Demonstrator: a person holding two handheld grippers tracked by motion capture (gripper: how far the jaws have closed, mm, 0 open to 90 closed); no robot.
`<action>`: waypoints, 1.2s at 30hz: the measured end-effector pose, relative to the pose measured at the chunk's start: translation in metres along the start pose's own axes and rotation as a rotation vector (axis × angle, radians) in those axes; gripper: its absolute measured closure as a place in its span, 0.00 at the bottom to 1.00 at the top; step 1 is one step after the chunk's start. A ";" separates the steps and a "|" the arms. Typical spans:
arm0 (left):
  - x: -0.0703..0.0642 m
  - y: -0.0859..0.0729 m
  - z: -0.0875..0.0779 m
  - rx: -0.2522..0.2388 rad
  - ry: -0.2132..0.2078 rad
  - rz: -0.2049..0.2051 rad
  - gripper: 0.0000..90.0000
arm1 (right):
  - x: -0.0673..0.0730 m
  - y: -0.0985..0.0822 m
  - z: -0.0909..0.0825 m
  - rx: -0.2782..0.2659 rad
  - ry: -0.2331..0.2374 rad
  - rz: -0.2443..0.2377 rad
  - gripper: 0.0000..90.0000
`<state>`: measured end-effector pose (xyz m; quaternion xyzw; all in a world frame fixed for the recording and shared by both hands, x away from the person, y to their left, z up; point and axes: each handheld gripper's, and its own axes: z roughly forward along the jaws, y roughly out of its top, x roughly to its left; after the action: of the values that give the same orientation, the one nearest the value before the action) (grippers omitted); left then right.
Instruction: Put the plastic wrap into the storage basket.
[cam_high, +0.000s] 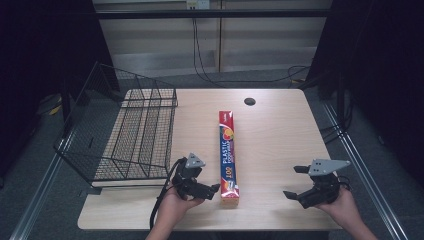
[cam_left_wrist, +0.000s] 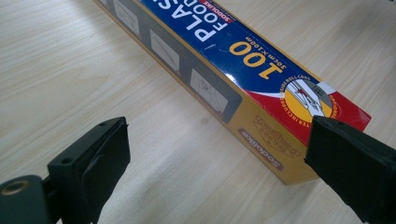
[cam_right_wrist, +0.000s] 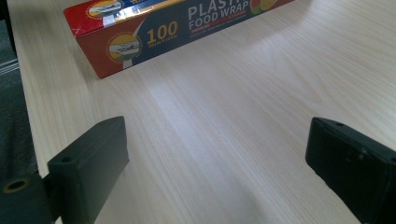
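Plastic wrap box (cam_left_wrist: 243, 70) far end cut off, left gripper (cam_left_wrist: 217, 154) jaws wide – perhaps touching box corner, right gripper (cam_right_wrist: 217, 158) wide apart

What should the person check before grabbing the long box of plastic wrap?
1. Left gripper jaws open: ok, they stand wide apart.
2. Left gripper close to the long red, blue and yellow cardboard plastic-wrap box: ok, its near end sits just ahead of the jaws, one jaw overlapping the corner.
3. Jaws gripping the box: not ok, nothing is pressed yet.
4. Right gripper jaws open: ok, bare wood between them.
5. Box lying flat on the pale wooden table: ok.
6. Black wire basket upright: not ok, it leans tilted off the table's left edge.
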<state>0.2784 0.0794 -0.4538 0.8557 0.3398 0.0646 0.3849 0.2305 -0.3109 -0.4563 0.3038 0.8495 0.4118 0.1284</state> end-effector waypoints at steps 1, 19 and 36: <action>0.000 0.001 0.000 0.003 -0.002 0.001 0.07 | 0.000 0.000 -0.001 -0.003 0.000 0.006 0.07; 0.005 0.038 0.012 0.065 -0.035 -0.088 0.13 | -0.002 -0.005 -0.006 -0.026 -0.018 0.037 0.07; 0.020 0.080 0.036 0.151 -0.015 -0.198 0.18 | -0.003 -0.005 -0.008 -0.033 -0.006 0.044 0.08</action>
<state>0.3491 0.0324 -0.4258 0.8449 0.4236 -0.0060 0.3266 0.2267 -0.3200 -0.4556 0.3217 0.8353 0.4276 0.1268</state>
